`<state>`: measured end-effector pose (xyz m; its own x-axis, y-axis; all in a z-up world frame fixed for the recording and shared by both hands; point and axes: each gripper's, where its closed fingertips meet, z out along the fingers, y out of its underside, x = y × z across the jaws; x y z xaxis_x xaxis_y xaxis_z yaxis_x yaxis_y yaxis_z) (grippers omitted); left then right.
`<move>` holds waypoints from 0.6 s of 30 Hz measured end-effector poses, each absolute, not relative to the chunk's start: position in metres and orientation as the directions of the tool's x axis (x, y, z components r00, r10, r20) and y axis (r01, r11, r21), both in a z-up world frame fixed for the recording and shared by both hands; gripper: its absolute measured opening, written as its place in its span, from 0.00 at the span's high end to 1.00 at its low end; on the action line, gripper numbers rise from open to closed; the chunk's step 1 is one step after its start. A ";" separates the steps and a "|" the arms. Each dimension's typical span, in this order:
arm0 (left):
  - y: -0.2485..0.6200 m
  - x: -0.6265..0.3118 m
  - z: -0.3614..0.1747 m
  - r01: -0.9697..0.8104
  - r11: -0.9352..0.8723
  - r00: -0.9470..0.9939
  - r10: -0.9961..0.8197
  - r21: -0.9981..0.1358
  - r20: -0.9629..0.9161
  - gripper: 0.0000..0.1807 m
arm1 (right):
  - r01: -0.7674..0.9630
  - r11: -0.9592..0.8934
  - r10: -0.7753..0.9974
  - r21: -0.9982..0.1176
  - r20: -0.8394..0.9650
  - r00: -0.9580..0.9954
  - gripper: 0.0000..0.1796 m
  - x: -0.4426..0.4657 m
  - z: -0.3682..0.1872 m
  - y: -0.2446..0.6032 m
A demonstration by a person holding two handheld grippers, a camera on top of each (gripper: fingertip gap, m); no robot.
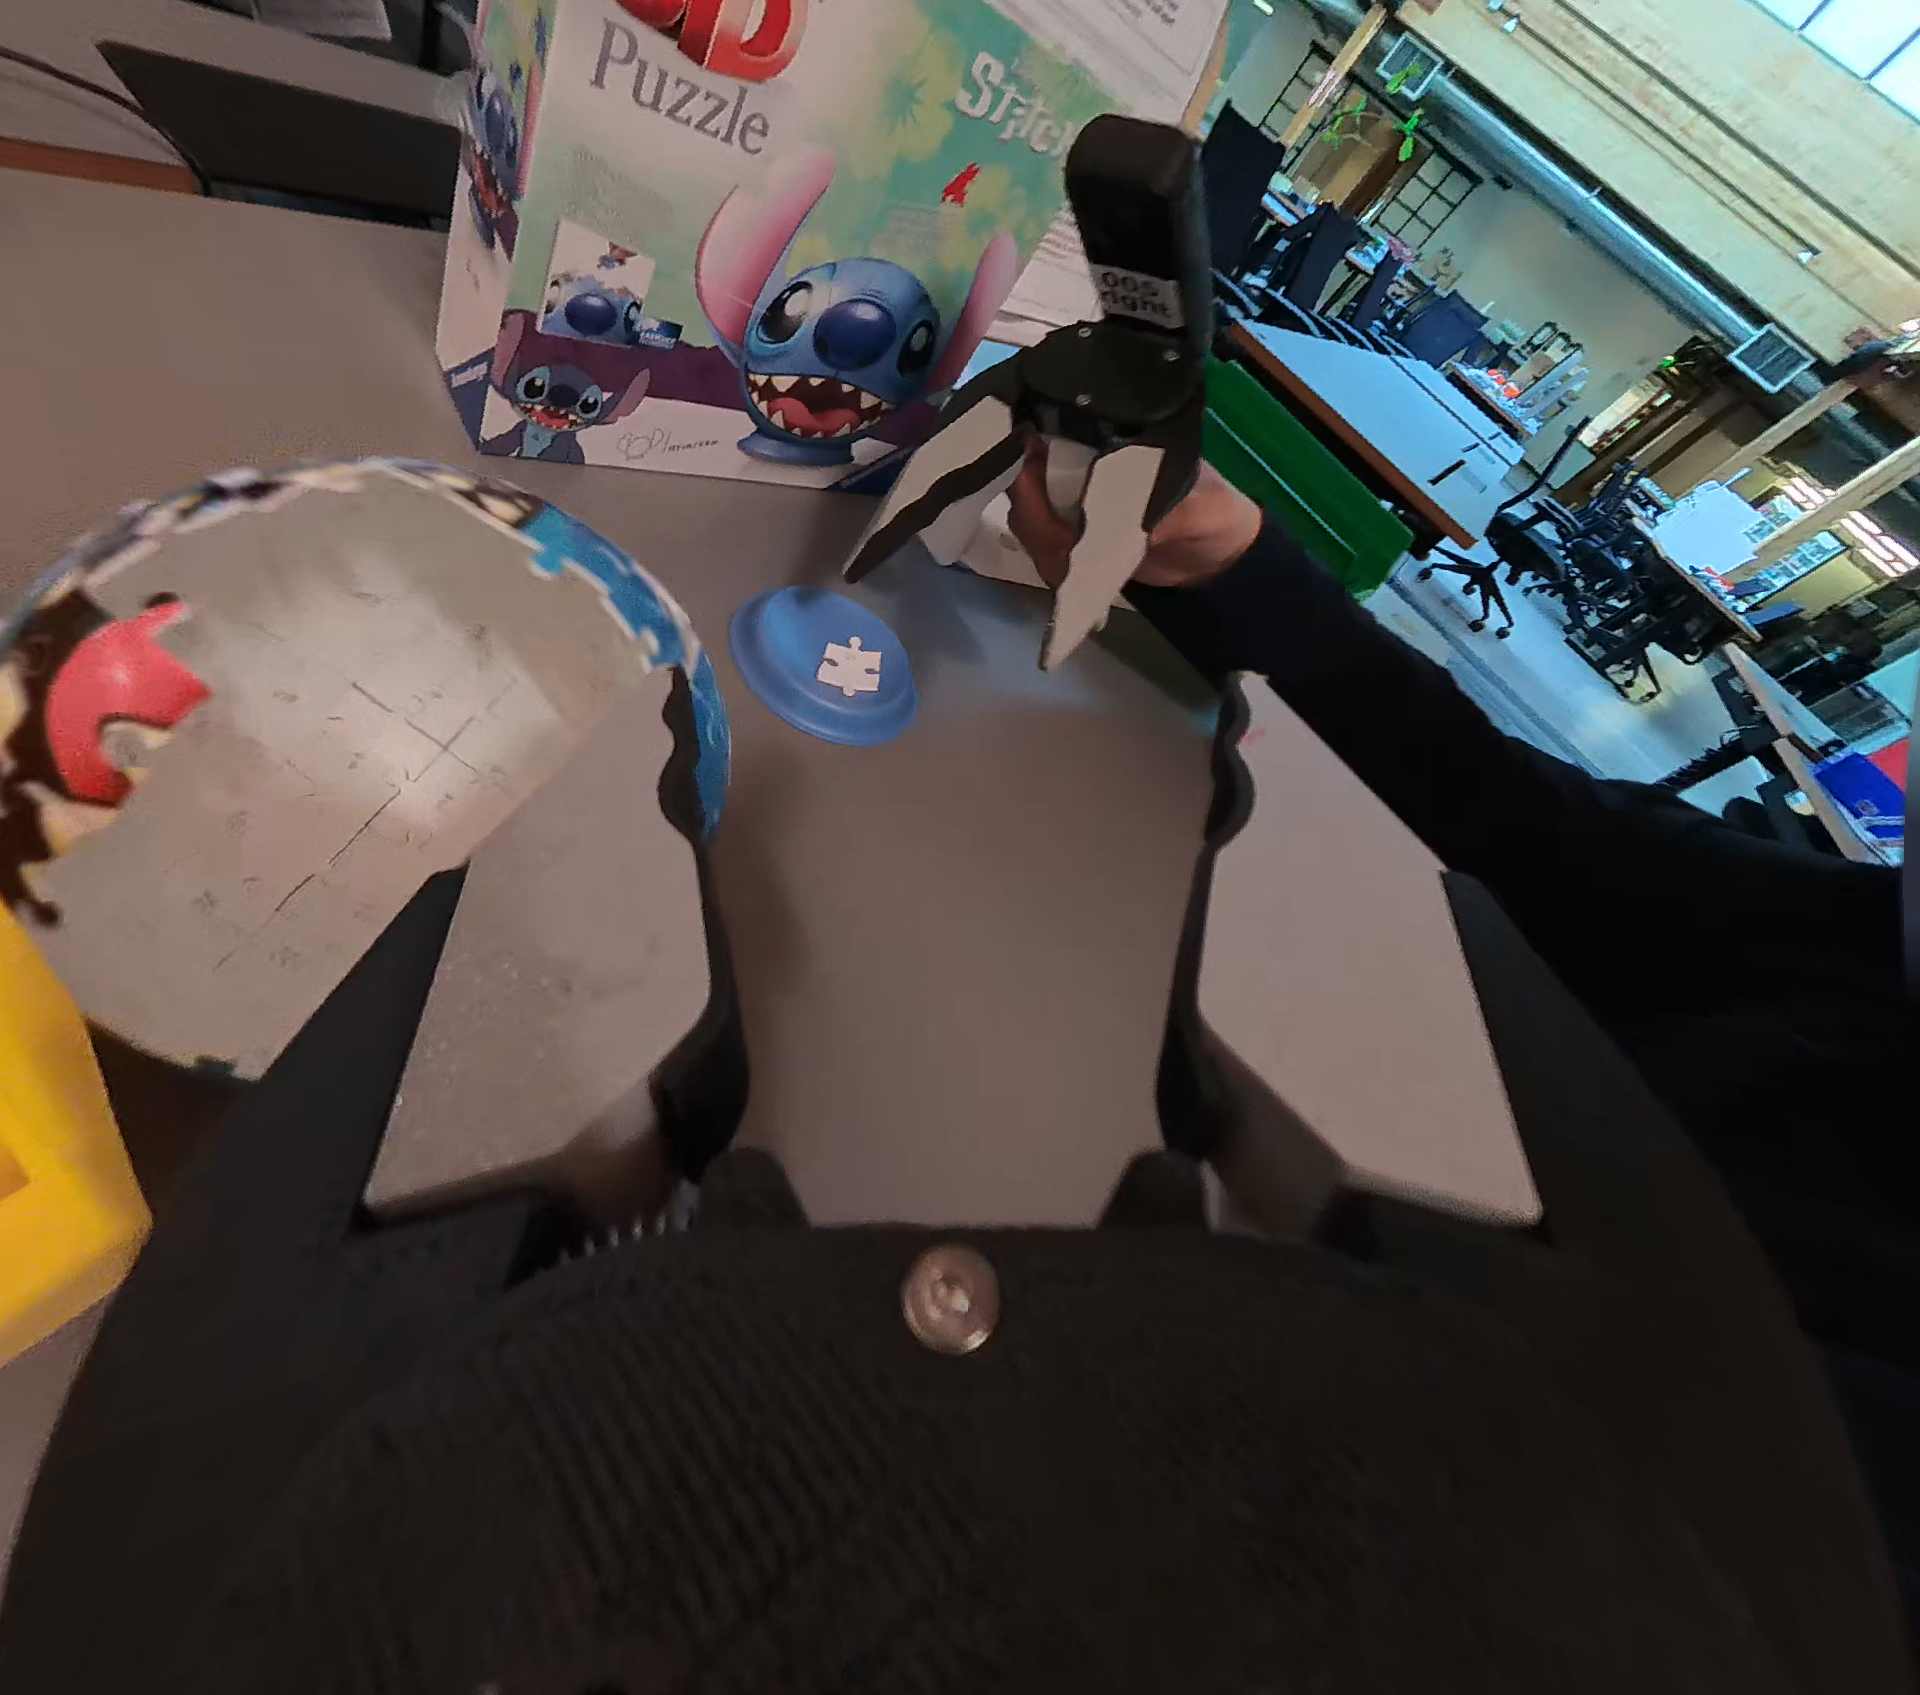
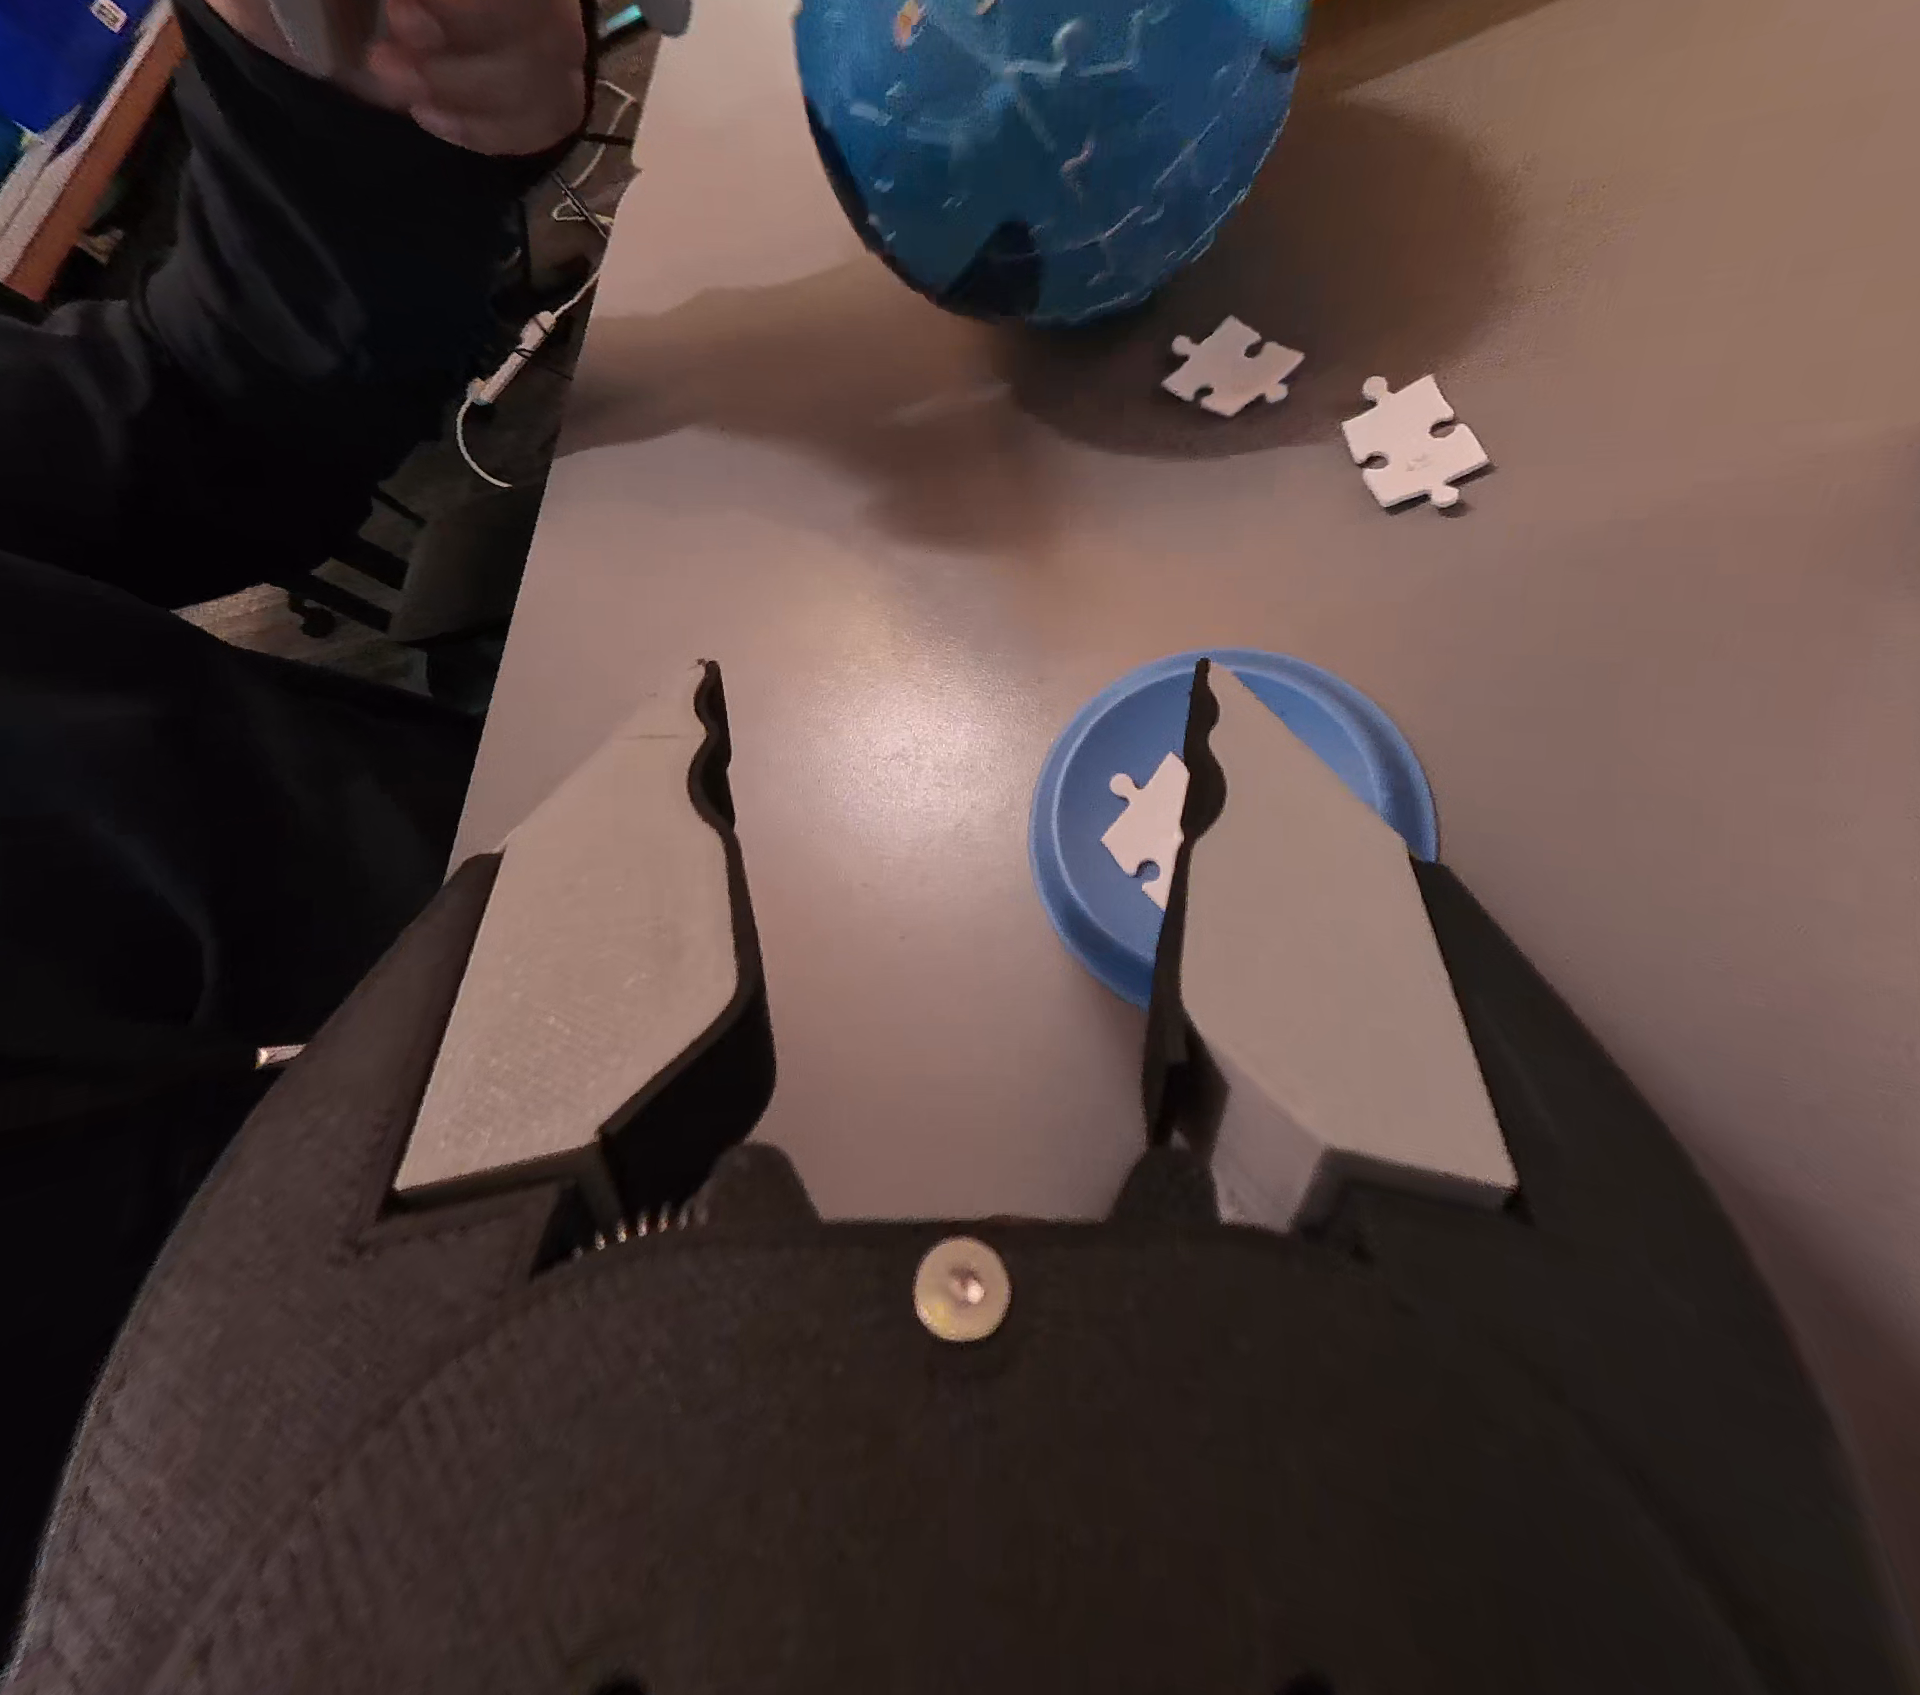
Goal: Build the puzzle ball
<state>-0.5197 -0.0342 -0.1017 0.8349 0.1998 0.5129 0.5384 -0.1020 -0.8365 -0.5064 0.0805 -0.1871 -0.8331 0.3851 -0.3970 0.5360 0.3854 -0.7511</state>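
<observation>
- Our left gripper has its two fingers spread wide, with nothing between them, only the gray desk showing in the gap.
- The puzzle ball sits right against the left finger of this gripper. We cannot tell if they touch.
- In the left wrist view we look into the ball's open side. It is pale inside, with a red bit near the edge.
- Our right gripper is spread wide too, and it holds nothing.
- It hangs over the desk, and its right finger covers part of a blue round stand.
- One white puzzle piece lies in that stand.
- Farther out, the right wrist view shows the ball's blue outside. It has a gap near the bottom.
- Two more white pieces lie flat on the desk near the ball, close together.
- A tall puzzle box stands at the back of the desk, behind the stand.
- A yellow box sits by the ball at the left edge.
- A hand in a dark sleeve holds the right gripper.
</observation>
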 end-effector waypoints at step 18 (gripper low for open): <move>-0.083 -0.494 -0.098 0.497 -0.084 0.856 0.208 -0.864 0.472 0.46 | 0.507 0.489 0.422 -0.710 -0.316 -0.850 0.54 -0.512 -0.213 0.066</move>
<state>-0.4939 -0.0826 -0.0981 0.8565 0.2078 0.4725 0.4968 -0.0837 -0.8638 -0.5116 0.0660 -0.2130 -0.8498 0.4221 -0.3157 0.5067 0.4890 -0.7100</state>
